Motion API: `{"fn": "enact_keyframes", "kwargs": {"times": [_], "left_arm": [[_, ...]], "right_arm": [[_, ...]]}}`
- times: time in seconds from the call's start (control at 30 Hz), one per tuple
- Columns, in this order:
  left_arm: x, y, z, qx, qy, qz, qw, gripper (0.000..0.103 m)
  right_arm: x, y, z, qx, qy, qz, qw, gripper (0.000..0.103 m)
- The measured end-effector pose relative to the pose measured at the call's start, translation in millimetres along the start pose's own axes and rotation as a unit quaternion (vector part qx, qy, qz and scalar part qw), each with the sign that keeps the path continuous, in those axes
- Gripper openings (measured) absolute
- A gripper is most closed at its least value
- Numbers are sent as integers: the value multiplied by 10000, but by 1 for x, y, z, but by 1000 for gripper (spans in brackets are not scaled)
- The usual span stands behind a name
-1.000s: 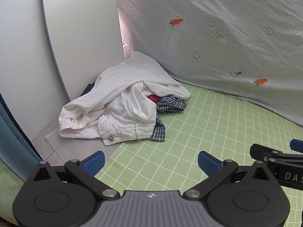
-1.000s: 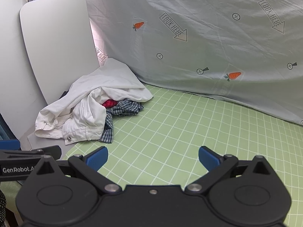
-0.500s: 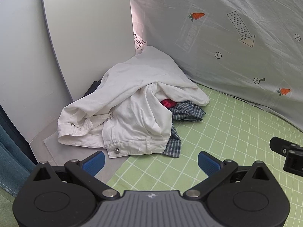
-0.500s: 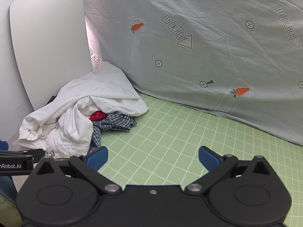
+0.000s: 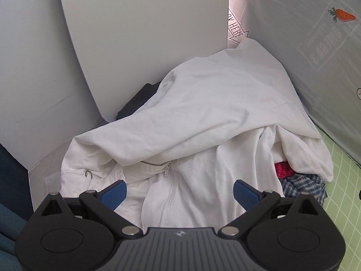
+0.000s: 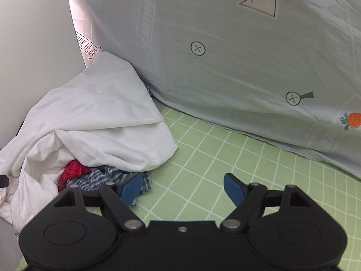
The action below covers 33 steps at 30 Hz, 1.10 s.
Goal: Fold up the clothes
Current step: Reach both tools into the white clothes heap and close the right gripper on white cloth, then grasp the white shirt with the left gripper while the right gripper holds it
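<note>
A heap of clothes lies in the corner: a white garment with a zipper on top, a red piece and a blue checked shirt under its right side. My left gripper is open and empty, just above the white garment's near edge. My right gripper is open and empty, low over the green grid mat, its left finger by the checked shirt. The white garment and red piece also show in the right wrist view.
A white rounded board leans behind the heap. A pale printed sheet with carrots and arrows hangs along the back. A dark garment peeks out behind the heap. Teal fabric is at the far left.
Both grippers have moved forward and left, close to the heap. The heap now fills the left wrist view. Both stay open.
</note>
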State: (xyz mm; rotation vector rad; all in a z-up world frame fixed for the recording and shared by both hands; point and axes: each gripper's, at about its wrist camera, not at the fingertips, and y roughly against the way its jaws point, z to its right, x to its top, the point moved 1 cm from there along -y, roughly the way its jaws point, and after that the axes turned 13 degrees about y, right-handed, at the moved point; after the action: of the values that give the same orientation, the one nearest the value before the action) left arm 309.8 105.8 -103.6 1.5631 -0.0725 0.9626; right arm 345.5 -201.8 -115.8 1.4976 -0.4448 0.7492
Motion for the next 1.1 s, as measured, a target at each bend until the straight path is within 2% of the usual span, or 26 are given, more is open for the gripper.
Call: {"fn": "enact_keyframes", "kwargs": {"times": [0.1,0.17,0.3,0.37,0.47,0.6,0.63,0.7,0.73,0.8,0.87,0.93,0.97,1.1], "left_arm": [[14,-24,-5,214,142,20,9997,94],[21,-37,-6,283,163,21,9995,89],[26,-57,0,398,-24,59,9992,85],[26,-65,6,431,-183,101,9989,85],[28,-72,11,454,-178,132,9987,84],[30,-69,7,311,-56,53,9995,84],[30,-68,6,275,-25,33,9996,84],[31,-67,5,203,36,-6,9998,84],[31,-66,4,167,67,-26,9998,84],[32,-65,2,95,129,-66,9999,82],[33,-63,0,23,190,-105,9998,76],[33,-61,-1,-49,251,-145,9996,63],[34,-60,-1,-86,252,-150,9995,62],[30,-41,18,-262,-441,167,9985,60]], "right_arm": [[8,-50,11,494,-675,-187,9963,65],[12,-77,13,703,-919,-290,9929,51],[18,-113,10,807,-1000,-394,9909,50],[18,-118,13,965,-1273,-390,9864,50],[17,-126,17,1200,-1680,-383,9777,51],[17,-134,22,1530,-2267,-397,9610,51],[17,-136,21,1632,-2349,-376,9575,48],[17,-140,19,1833,-2511,-334,9499,23],[18,-139,18,1823,-2481,-261,9511,12],[22,-129,17,1812,-2425,63,9530,10],[28,-113,20,1810,-2399,454,9527,8],[37,-94,24,1802,-2338,802,9521,8],[42,-85,27,1798,-2287,956,9519,7],[54,-71,27,1797,-2032,1080,9564,7]]}}
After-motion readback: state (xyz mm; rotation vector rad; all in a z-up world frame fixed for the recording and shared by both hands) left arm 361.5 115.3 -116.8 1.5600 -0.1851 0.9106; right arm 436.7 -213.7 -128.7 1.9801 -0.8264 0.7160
